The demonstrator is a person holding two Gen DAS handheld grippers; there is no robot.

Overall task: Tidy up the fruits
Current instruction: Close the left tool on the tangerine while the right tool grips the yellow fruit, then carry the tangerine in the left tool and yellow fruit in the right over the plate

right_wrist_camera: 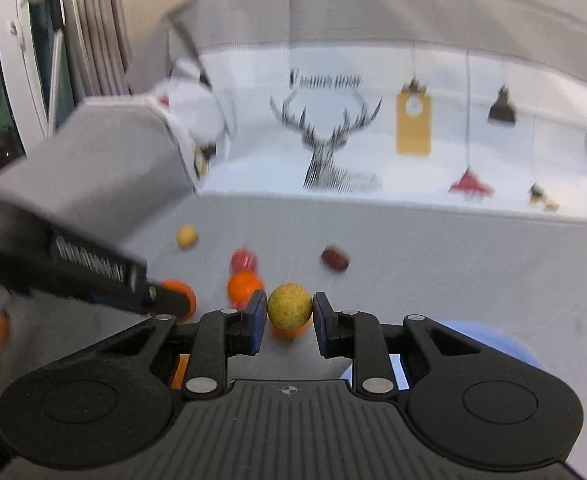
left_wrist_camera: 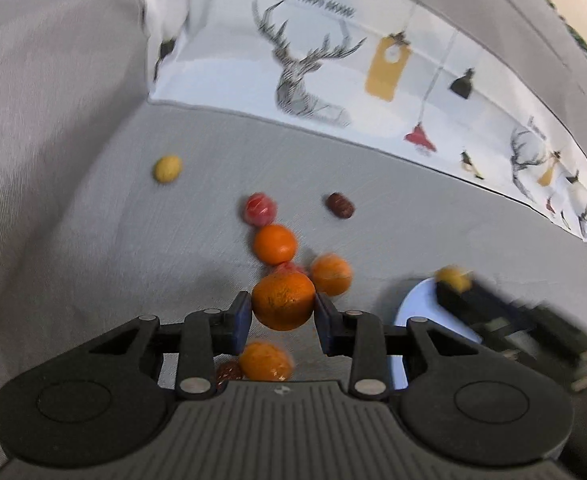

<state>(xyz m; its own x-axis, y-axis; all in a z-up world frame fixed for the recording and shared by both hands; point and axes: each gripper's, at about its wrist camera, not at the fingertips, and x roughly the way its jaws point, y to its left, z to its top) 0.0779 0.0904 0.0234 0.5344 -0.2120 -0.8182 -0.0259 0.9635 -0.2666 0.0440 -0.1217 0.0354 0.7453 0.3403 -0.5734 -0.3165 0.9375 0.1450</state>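
Note:
In the left wrist view my left gripper (left_wrist_camera: pixel 282 301) is shut on a large orange (left_wrist_camera: pixel 283 308), lifted off the grey sofa seat (left_wrist_camera: pixel 93 240). Below it lie more oranges (left_wrist_camera: pixel 274 244) (left_wrist_camera: pixel 330 274) (left_wrist_camera: pixel 265 361), a red fruit (left_wrist_camera: pixel 260 209), a dark red fruit (left_wrist_camera: pixel 340 205) and a yellow fruit (left_wrist_camera: pixel 167 168). In the right wrist view my right gripper (right_wrist_camera: pixel 289 302) is shut on a yellow-green round fruit (right_wrist_camera: pixel 289 307). The left gripper (right_wrist_camera: pixel 169 300) with its orange (right_wrist_camera: pixel 183 298) shows blurred at the left there. The right gripper (left_wrist_camera: pixel 457 288) shows blurred at the right of the left wrist view.
A pale blue plate (left_wrist_camera: pixel 425 312) (right_wrist_camera: pixel 493 340) sits on the seat at the right, under the right gripper. A white cushion with deer prints (left_wrist_camera: pixel 313 64) (right_wrist_camera: pixel 333 152) leans along the sofa back. The grey armrest (left_wrist_camera: pixel 53 60) rises at the left.

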